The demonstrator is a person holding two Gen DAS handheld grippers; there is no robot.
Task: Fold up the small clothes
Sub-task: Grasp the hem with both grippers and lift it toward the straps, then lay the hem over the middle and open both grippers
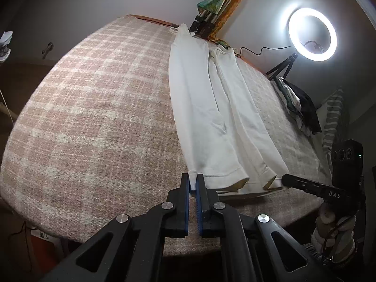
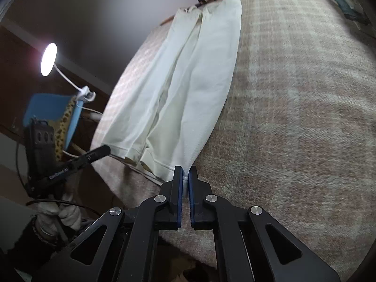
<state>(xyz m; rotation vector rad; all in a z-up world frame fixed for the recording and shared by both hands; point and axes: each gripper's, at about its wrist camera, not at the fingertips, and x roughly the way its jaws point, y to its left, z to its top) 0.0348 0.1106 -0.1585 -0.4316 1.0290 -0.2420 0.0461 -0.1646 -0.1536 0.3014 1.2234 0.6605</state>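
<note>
I've got both grippers pinched down now. My left gripper (image 1: pixel 192 183) has its blue-padded jaws closed tight on the ribbed hem corner of the white trousers (image 1: pixel 211 108), a small bunch of cloth squeezed between the pads. My right gripper (image 2: pixel 185 176) is clamped the same way on the hem corner at the other side, jaws nearly touching with a thin white fold caught between them.

The trousers lie flat and long on the bed, legs side by side running away from me, waistband at the far edge. Soft, smooth knit, cream-white, stitched cuffs at the near end with a slightly yellowed inside showing. Under them is a blanket (image 1: pixel 94 105), coarse and fuzzy, woven in a pink and beige check.

At the far right in the left view, a ring light (image 1: pixel 312 34) on a small tripod glares hard, and a heap of folded clothes (image 1: pixel 298 105) sits beside it, too dark to sort out. The right view is blurred toward its right side. A gloved hand (image 2: pixel 58 213) shows low in the right view, mostly hidden behind the handle.
</note>
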